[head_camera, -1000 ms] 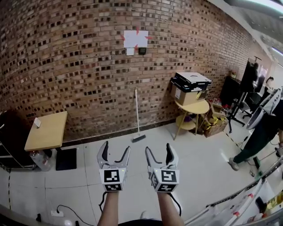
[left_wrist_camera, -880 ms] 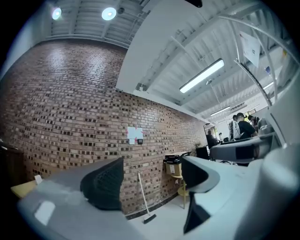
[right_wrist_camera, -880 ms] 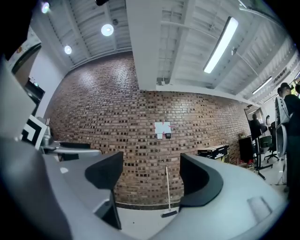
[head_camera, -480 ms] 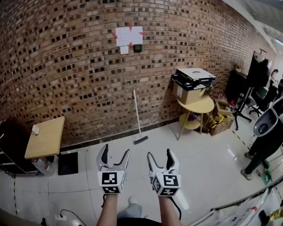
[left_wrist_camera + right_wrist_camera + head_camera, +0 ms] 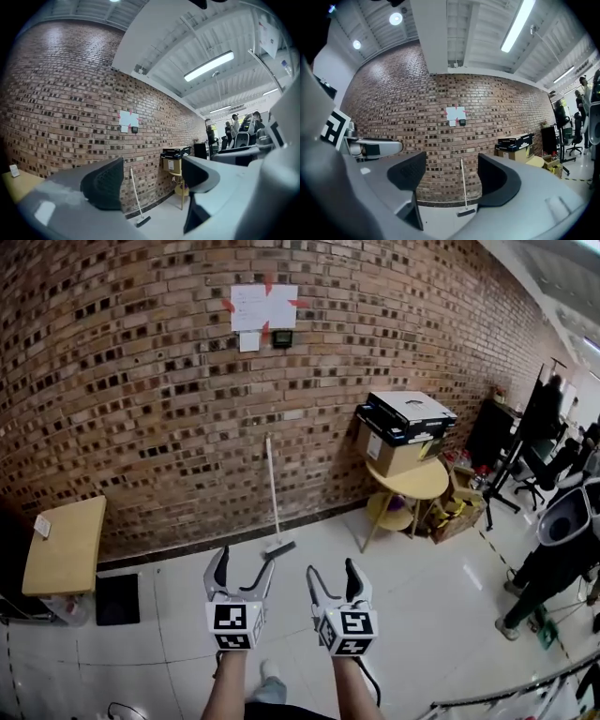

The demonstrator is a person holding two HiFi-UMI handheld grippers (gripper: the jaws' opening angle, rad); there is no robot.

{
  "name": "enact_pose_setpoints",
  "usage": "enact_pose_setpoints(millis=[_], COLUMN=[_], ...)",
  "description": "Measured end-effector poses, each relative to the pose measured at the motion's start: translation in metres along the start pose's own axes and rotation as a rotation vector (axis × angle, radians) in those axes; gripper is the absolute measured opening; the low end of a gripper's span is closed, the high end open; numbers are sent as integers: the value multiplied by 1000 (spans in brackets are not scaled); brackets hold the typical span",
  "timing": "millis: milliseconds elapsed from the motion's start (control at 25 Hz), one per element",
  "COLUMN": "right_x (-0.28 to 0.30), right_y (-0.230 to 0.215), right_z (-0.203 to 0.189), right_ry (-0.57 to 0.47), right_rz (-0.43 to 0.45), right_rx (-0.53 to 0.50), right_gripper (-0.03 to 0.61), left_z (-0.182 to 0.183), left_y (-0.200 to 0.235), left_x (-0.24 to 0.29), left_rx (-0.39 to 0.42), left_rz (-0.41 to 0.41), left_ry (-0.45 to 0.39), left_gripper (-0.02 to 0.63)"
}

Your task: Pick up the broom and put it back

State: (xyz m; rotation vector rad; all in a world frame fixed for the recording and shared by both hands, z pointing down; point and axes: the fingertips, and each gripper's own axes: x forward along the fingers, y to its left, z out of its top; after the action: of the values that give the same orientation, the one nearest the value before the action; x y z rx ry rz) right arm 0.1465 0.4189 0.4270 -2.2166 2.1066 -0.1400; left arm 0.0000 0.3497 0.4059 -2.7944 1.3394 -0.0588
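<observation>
Looking down from the head view, one sees the long brick wall [image 5: 141, 381], the pale floor [image 5: 422, 596], a wooden desk [image 5: 66, 545] at the far left and a round desk [image 5: 412, 482] with stacked boxes [image 5: 403, 418] at the right. Only this view shows both forearms [image 5: 230, 685]. The left gripper view and the right gripper view add the ceiling with its strip lights [image 5: 208, 65], which the head view hardly shows.

The broom [image 5: 273, 493] leans almost upright on the wall, between the two desks. It has a thin pale handle and a dark head on the floor.

Both forearms reach forward side by side, and the tools point level at the wall, well apart from the broom. The left tool [image 5: 244, 563] stands wide and empty. The right tool [image 5: 332, 570] is also apart and empty, with its jaws closing.
</observation>
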Motion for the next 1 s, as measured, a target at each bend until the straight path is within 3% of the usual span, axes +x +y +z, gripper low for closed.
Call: enact_pose_setpoints(millis=[320,560,840,1000], right_x=[161,240,345,421], right_y=[27,64,109,133], right_z=[6,-4,-22,-16], right_ry=[1,28,41,15], right_rz=[97,262,421,527], right_rx=[0,-72,-55,-121], right_gripper=[344,342,341,342], left_z=[12,-12,-26,-16], left_y=[107,162,246,296], left_x=[107,146,189,239], left_rx=[39,14,24,57], left_rz=[70,123,255,320], left_ry=[-35,12,19,0], left_gripper=[388,388,388,388])
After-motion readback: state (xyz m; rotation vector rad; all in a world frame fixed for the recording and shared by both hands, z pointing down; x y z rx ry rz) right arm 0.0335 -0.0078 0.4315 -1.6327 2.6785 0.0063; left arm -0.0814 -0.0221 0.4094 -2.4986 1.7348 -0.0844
